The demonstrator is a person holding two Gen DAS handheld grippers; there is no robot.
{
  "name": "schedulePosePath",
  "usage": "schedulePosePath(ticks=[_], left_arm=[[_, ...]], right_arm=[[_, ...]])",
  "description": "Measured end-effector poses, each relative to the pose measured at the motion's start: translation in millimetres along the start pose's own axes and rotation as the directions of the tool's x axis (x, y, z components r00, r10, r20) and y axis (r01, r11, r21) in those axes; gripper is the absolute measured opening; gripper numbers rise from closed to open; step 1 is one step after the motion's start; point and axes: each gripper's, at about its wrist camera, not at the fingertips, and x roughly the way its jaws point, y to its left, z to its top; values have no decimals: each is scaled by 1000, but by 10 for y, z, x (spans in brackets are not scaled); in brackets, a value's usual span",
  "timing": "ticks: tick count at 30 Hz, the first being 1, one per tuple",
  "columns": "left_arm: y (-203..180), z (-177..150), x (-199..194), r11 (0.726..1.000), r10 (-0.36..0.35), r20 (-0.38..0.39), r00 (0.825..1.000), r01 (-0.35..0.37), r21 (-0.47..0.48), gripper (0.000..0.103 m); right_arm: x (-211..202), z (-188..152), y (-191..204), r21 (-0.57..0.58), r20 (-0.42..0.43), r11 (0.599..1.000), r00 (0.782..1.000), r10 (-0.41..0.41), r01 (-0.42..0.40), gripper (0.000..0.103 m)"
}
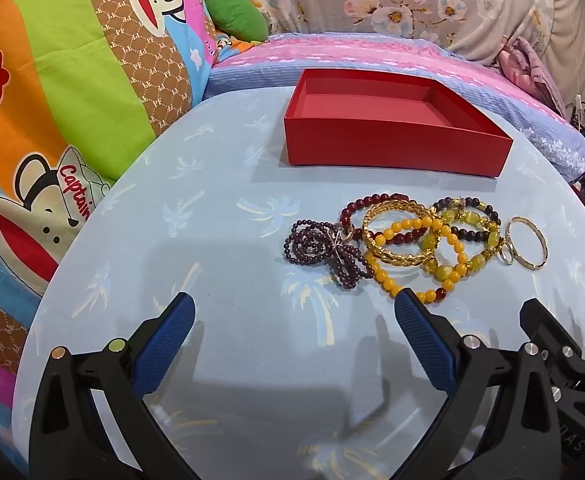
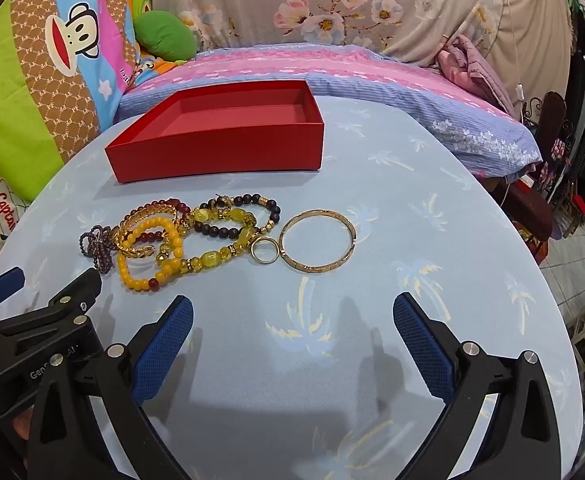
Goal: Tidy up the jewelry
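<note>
Tongs gape wide on both sides, left gripper (image 1: 294, 306) and right gripper (image 2: 292, 308) holding nothing above the pale blue table (image 2: 432, 200). Just beyond them lies a tangled heap of bead bracelets (image 2: 180, 240), with a small ring (image 2: 265, 253) and gold bangle (image 2: 318, 242) beside it. Farther back stands a red box (image 2: 220, 148).

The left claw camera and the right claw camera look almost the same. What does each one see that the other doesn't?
Only the left view shows the bear with the captain hat in full, on the bright quilt. Only the right view shows the tiled floor beside the table. Both show the red box, empty, the tangled bead bracelets, the gold bangle with the small ring beside it, and both claws: left claw, right claw, open, holding nothing.
</note>
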Motion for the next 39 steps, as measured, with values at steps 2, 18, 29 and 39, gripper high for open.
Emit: schedulePosePath(ticks=[2,18,29,39], left_arm=[[-1,0,-2,1000,2,2,1000,-2,1,95],[-2,0,-3,1000,3,5,1000,-3,2,95],[-2,0,-3,1000,3,5,1000,-3,3,95],[126,4,-36,999,-28,6,1000,28,-40,96]], right_arm=[[-2,0,-1,0,0,1000,1000,0,0,96],[-5,-5,-6,0,2,1000,1000,0,0,96],[-4,-7,-7,0,2,1000,1000,0,0,96],[-34,10,-57,13,9,1000,1000,-13,13,96]])
